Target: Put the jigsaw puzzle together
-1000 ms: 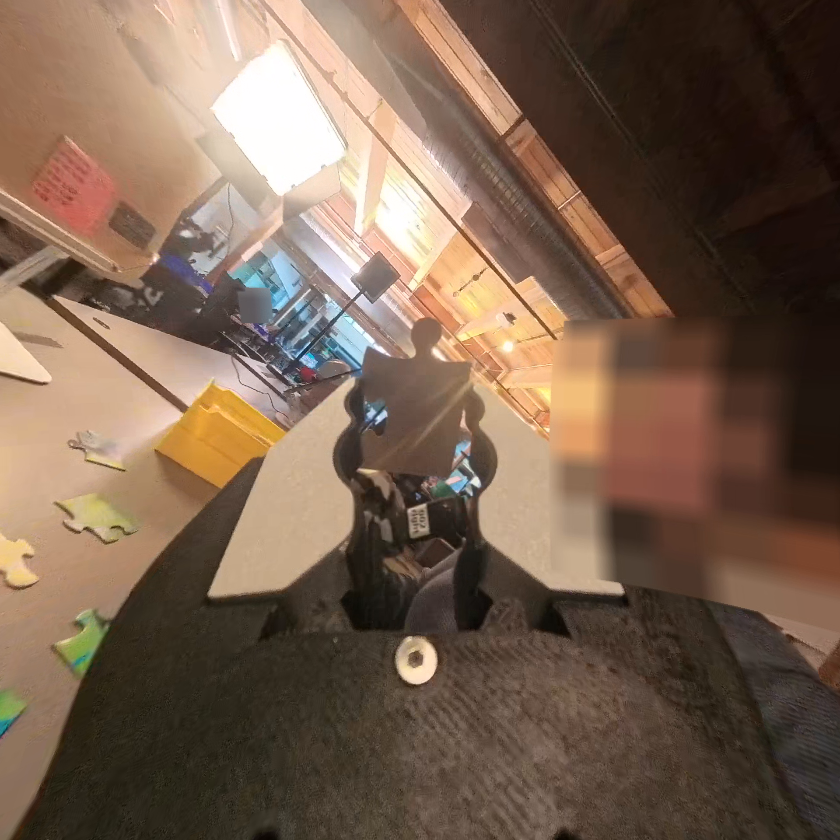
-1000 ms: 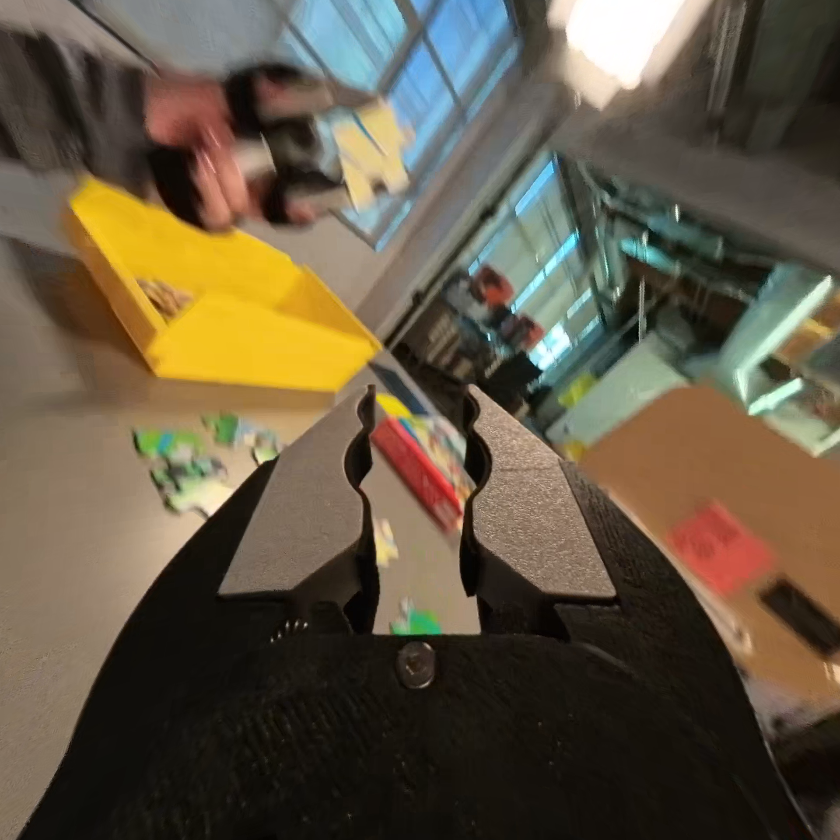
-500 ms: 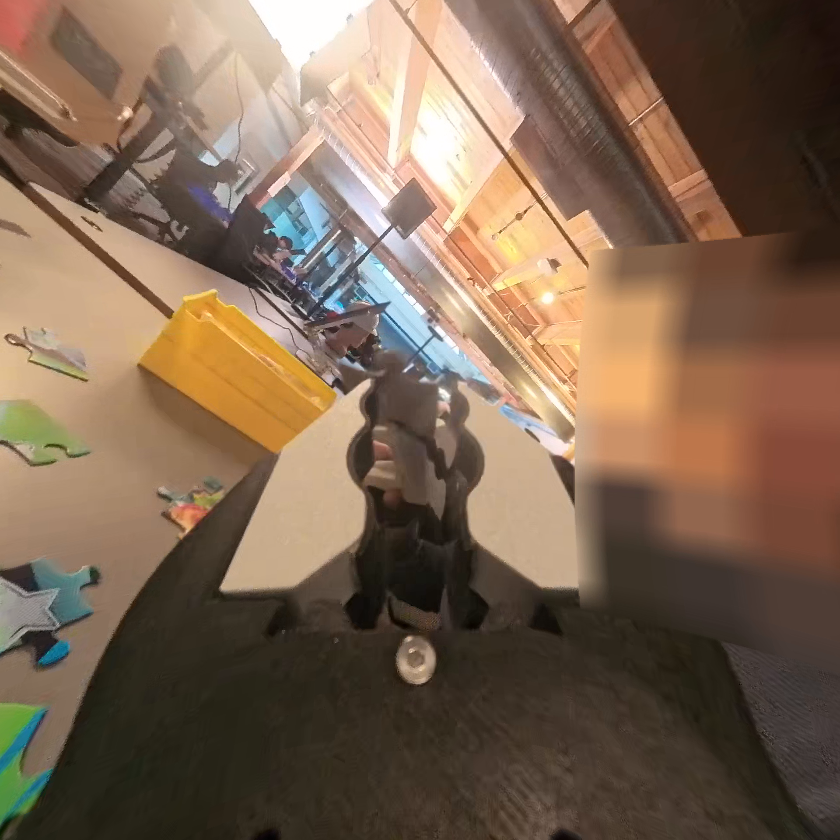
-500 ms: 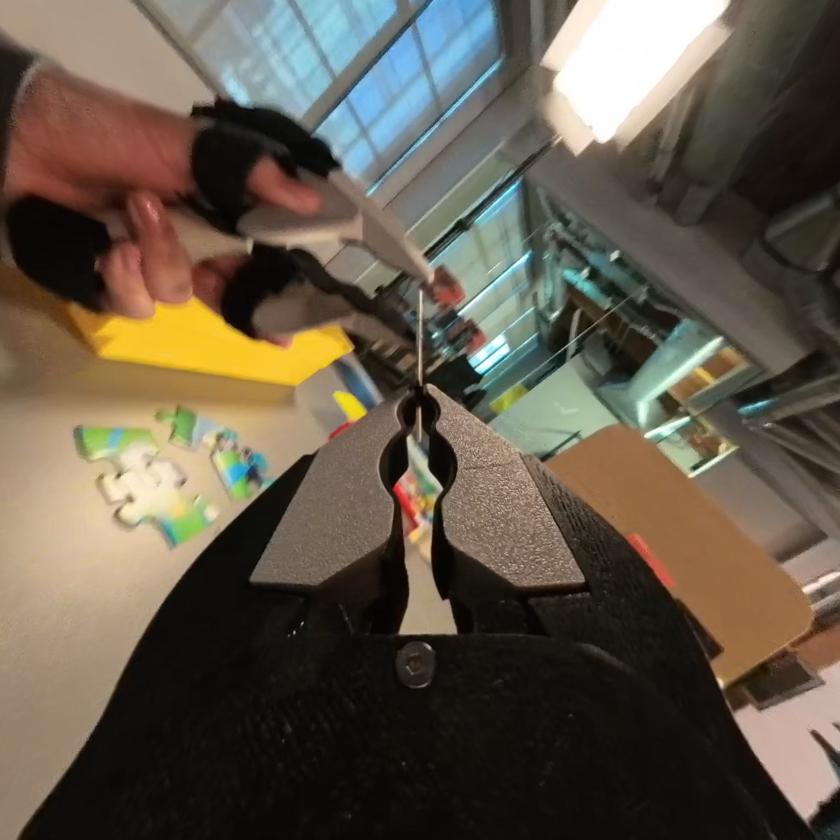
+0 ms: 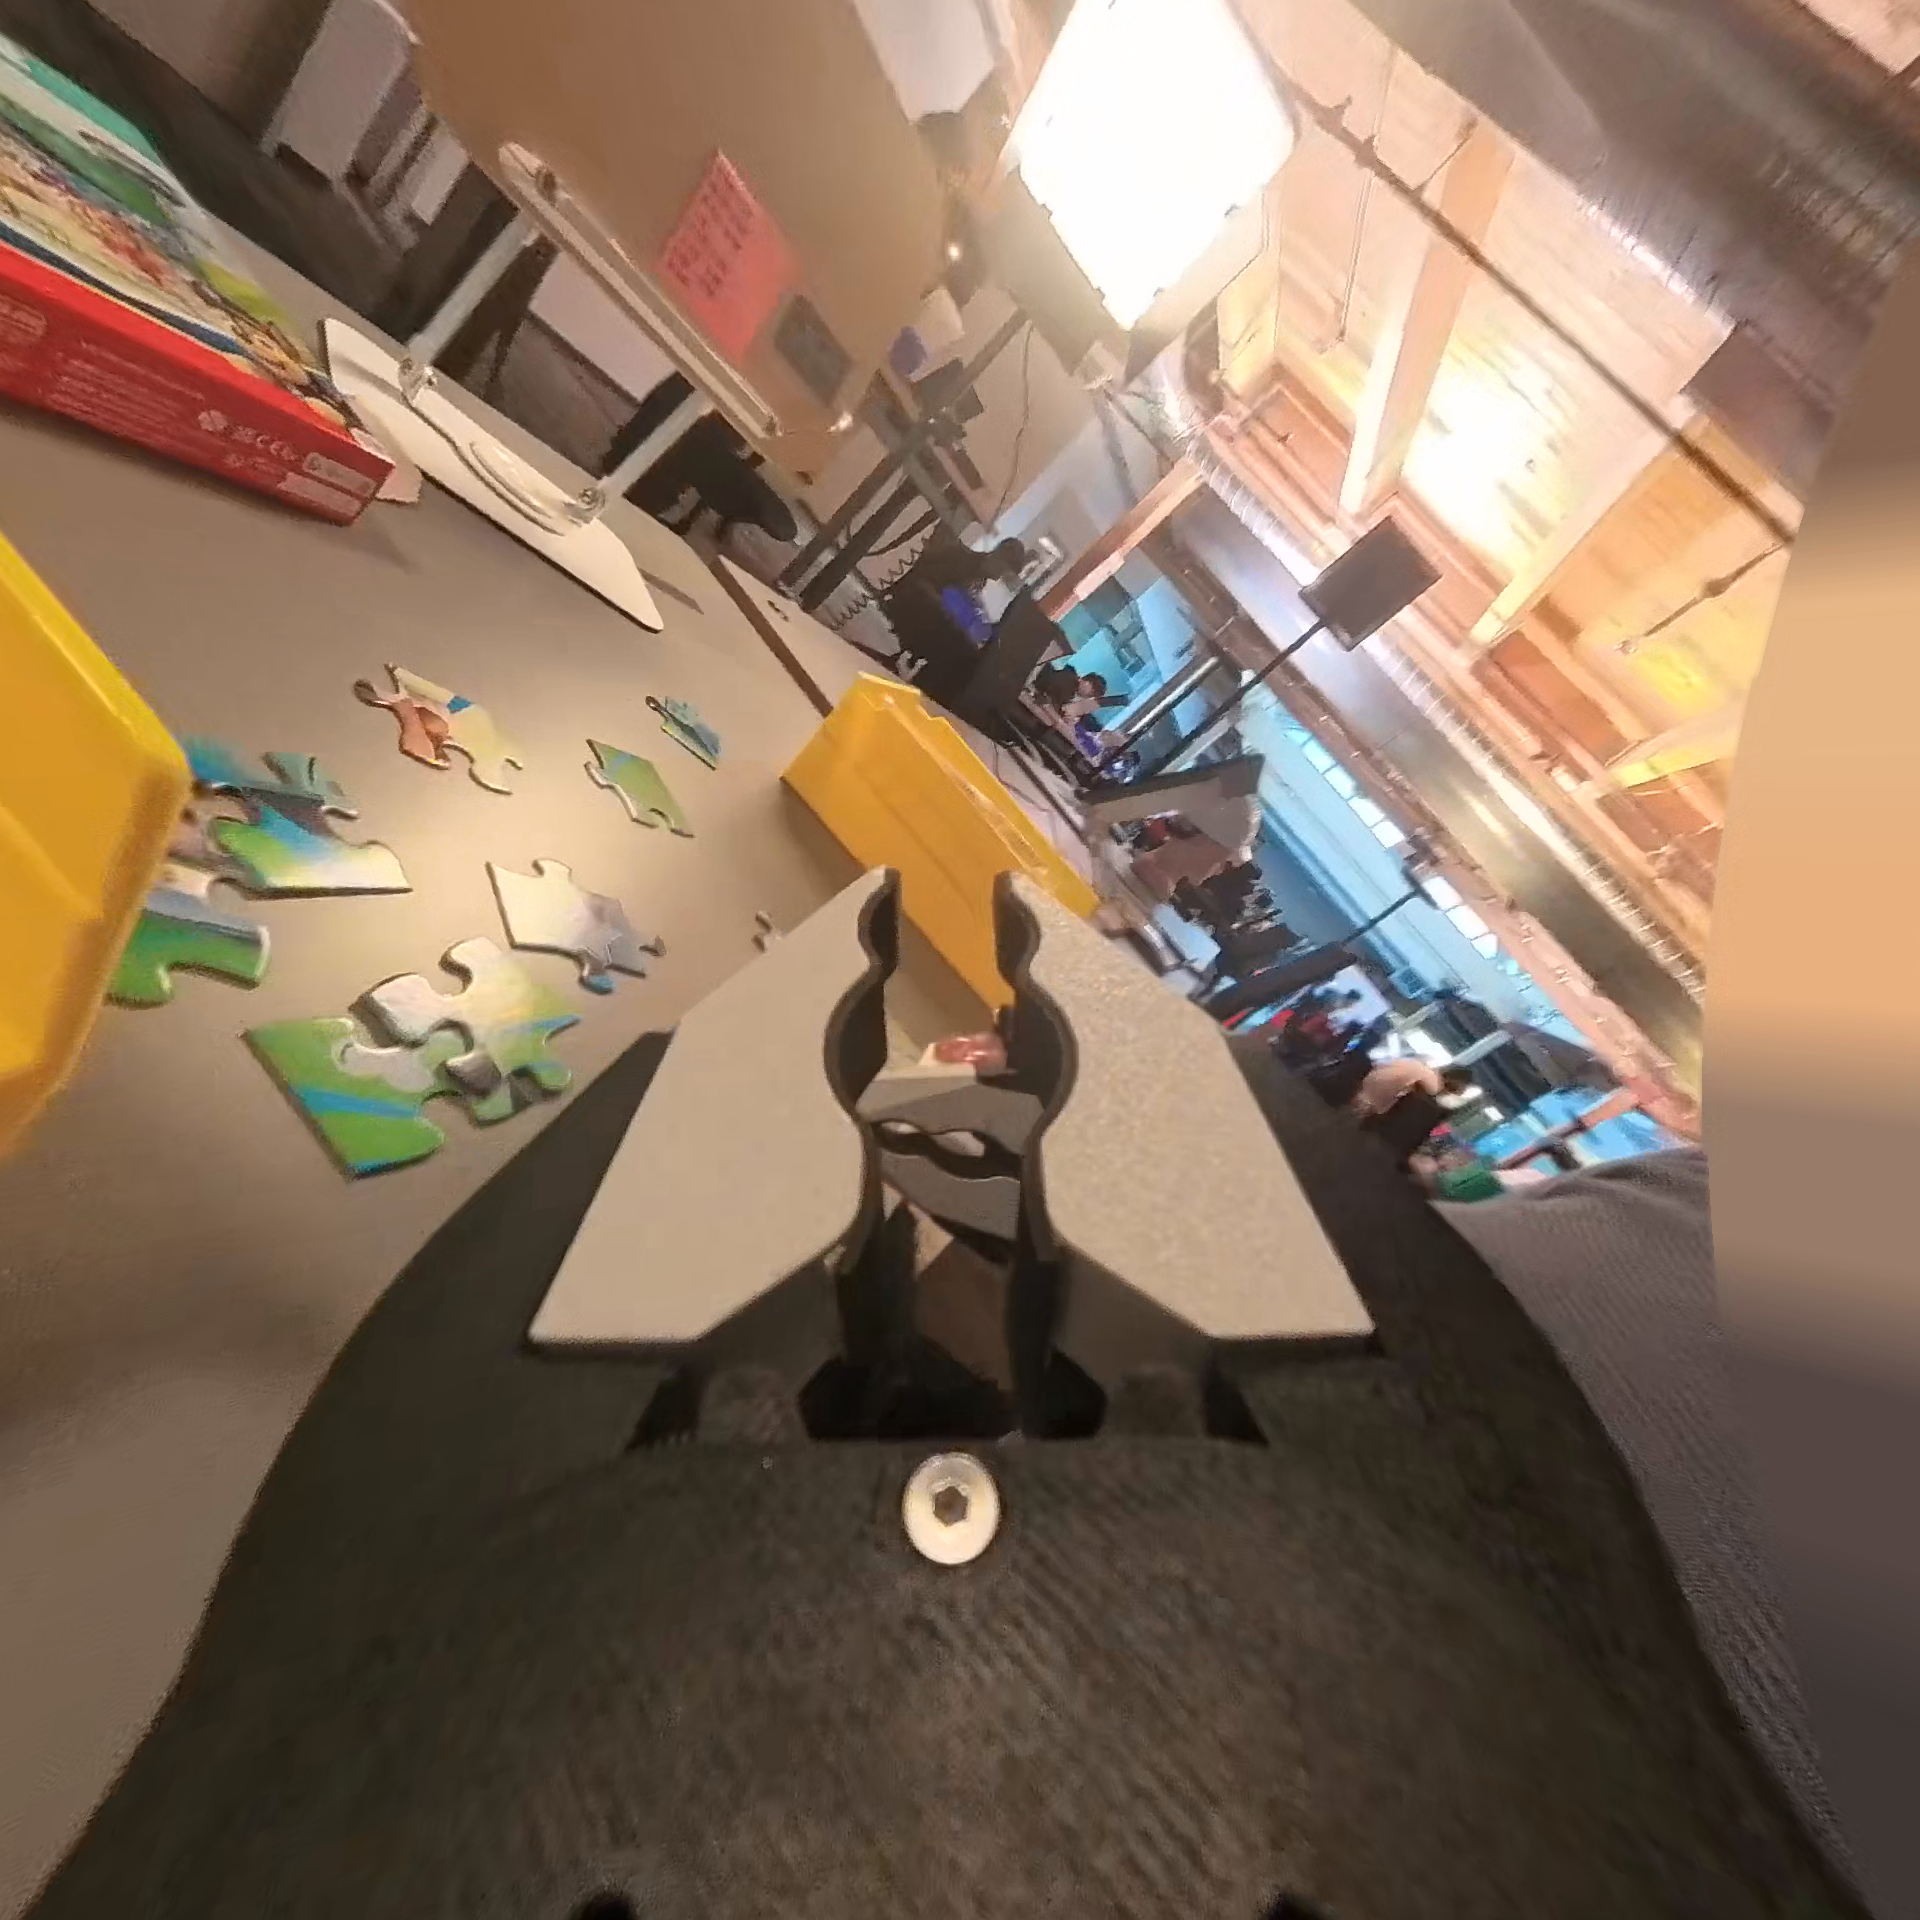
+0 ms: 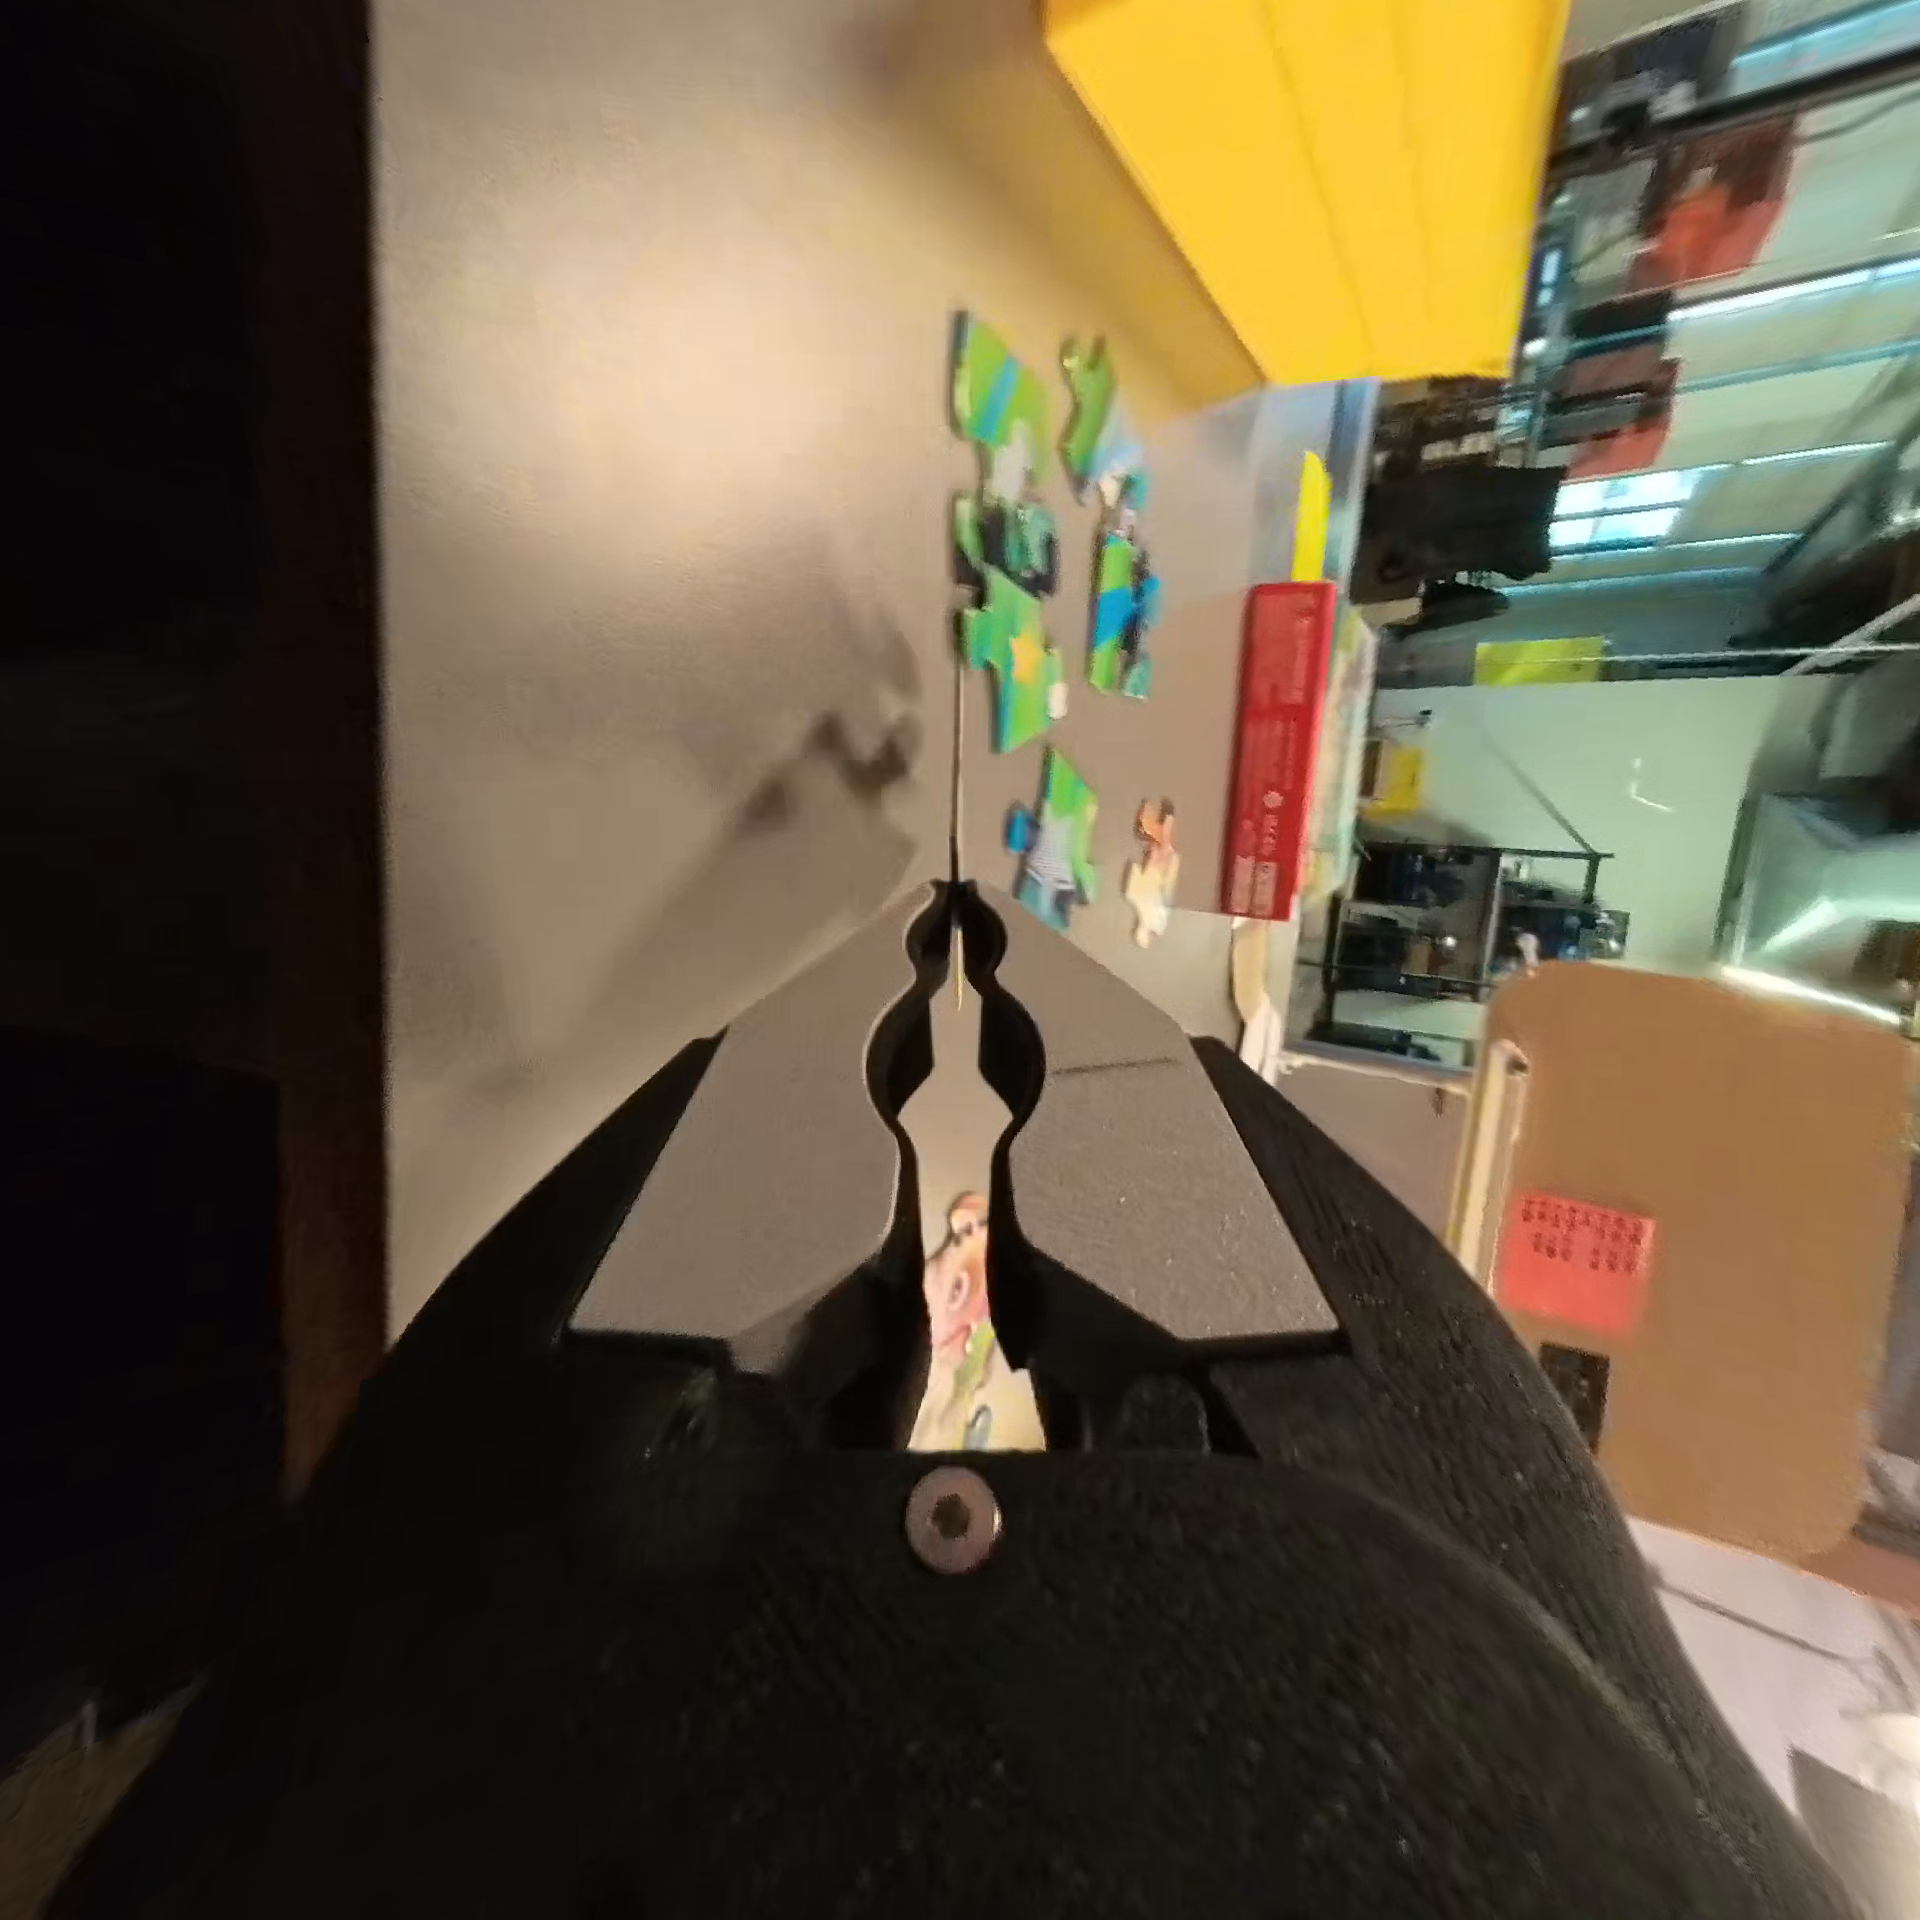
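Between the tips of the right claw (image 6: 954, 902) a thin puzzle piece (image 6: 955, 769) is pinched edge-on, so it shows only as a dark sliver standing out past the fingertips; its picture side cannot be made out. That claw is rolled on its side, so the counter (image 6: 644, 436) runs like a wall along the left of its view. Beyond the pinched piece, a cluster of green puzzle pieces (image 6: 1023, 582) lies flat on the counter, with a red box (image 6: 1276, 748) just past them and a yellow bin (image 6: 1320, 177) farther off. Another loose piece is partly visible through the gap behind the fingers, mostly hidden by them.

The left claw (image 5: 943, 914) stands slightly spread with nothing between its tips. It is tilted, raised over the counter (image 5: 623, 665) and pointing towards a far yellow bin (image 5: 925, 821). Through the gap behind its tips, part of the other gripper shows, mostly covered. To its left lie scattered puzzle pieces (image 5: 416, 1049), and at the near left edge a second yellow bin (image 5: 62, 831) is cut off. A red box (image 5: 156, 343) lies at the far left, also cropped. The right side of this view is a blurred patch.
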`<control>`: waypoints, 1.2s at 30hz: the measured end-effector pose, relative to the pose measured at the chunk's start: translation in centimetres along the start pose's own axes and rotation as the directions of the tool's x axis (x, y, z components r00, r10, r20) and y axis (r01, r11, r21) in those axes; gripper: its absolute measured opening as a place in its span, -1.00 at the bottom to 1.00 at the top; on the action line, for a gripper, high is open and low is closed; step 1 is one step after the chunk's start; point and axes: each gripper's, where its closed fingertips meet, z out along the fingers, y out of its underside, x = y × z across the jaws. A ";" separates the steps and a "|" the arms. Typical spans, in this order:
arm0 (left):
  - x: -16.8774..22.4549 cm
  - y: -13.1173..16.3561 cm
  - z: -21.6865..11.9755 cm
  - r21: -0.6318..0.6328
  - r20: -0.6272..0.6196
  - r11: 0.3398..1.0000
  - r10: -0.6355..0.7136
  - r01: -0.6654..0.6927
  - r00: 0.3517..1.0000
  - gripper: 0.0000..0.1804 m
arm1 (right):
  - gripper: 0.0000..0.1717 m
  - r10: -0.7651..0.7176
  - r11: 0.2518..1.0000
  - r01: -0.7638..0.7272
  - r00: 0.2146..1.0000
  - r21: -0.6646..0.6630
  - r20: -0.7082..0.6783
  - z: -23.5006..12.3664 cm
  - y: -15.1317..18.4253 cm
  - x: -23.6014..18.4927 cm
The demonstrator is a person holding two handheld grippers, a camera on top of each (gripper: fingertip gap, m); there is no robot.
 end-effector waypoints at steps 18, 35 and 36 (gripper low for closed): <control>0.1 1.9 -1.0 -0.127 0.095 0.989 0.095 -0.082 0.991 -0.82 | -0.48 0.526 0.769 -0.636 0.686 0.062 0.503 -0.4 -5.2 -2.0; -1.6 2.4 -2.8 -0.121 0.247 0.986 0.142 -0.115 0.959 -0.79 | -0.22 0.772 0.548 -0.813 0.400 -0.197 0.494 17.6 8.9 8.9; -1.8 2.4 -3.1 -0.125 0.265 0.985 0.151 -0.122 0.952 -0.79 | -0.20 0.773 0.545 -0.810 0.385 -0.216 0.504 18.1 9.0 8.8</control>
